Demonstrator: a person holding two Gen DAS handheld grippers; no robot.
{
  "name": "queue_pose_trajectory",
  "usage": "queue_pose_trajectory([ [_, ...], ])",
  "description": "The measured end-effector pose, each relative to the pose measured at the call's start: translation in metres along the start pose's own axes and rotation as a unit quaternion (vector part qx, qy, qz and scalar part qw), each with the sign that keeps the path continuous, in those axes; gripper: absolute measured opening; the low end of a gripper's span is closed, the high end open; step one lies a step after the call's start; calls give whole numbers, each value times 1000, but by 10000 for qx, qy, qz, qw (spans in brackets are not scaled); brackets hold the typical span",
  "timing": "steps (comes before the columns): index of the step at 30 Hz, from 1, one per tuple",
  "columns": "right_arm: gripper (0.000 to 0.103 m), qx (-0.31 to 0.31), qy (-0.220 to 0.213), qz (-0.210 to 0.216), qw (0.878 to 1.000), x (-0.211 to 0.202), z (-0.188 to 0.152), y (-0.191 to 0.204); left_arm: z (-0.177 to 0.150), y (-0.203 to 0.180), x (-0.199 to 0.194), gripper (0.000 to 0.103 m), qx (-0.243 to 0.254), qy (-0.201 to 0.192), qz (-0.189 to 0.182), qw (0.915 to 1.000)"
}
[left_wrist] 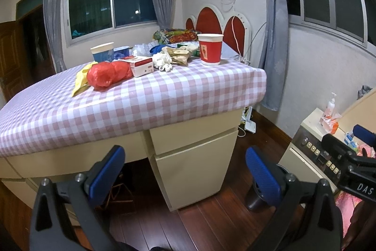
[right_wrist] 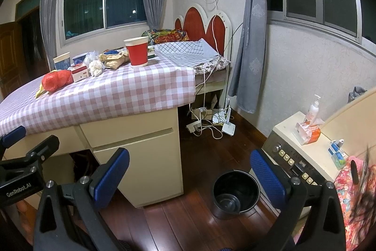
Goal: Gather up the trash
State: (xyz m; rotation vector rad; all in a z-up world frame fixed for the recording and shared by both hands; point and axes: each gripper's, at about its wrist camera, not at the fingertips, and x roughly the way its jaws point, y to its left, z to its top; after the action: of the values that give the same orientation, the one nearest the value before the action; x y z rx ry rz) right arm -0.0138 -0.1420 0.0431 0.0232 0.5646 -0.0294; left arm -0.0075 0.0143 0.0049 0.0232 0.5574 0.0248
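Right wrist view shows the trash heaped at the left of the frame on the checked tablecloth [right_wrist: 122, 91]: a red plastic bag [right_wrist: 57, 80] over a yellow wrapper [right_wrist: 40, 91], a small red and white box [right_wrist: 80, 72], a wad of white tissue [right_wrist: 95, 67], crumpled brown paper [right_wrist: 114, 60], a red paper cup [right_wrist: 137, 52] and a blue cup [right_wrist: 61, 61] behind. The black bin [right_wrist: 236, 194] stands empty on the wood floor at lower centre, beside the cream cabinet [right_wrist: 138, 157] under the table.

Both tools are low and well apart from the pile. The right gripper [right_wrist: 190, 177] has its blue pads spread wide with nothing between them; the left gripper [left_wrist: 185, 174] is likewise released and empty.

Nothing looks collected yet, so the step in hand is probably a first reach. It would go best by taking the nearest soft piece, the red bag, from above with the pads closing on its bulk, lifting clear of the box just beside it, then carrying it down over the bin's mouth before letting go. The upright cups could tip if brushed.

Readable writing: "GenRobot.AI" on the left tool at the left edge of the right wrist view, and "DAS" on the right tool at the right edge of the left wrist view. The box print is too small to read.
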Motion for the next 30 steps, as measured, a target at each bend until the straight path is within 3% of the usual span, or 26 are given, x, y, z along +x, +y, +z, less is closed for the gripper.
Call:
queue_pose_trajectory([
  [30, 103, -55, 16, 39, 10000, -1, -2, 3, -1, 4, -1, 103, -38, 4, 29, 10000],
])
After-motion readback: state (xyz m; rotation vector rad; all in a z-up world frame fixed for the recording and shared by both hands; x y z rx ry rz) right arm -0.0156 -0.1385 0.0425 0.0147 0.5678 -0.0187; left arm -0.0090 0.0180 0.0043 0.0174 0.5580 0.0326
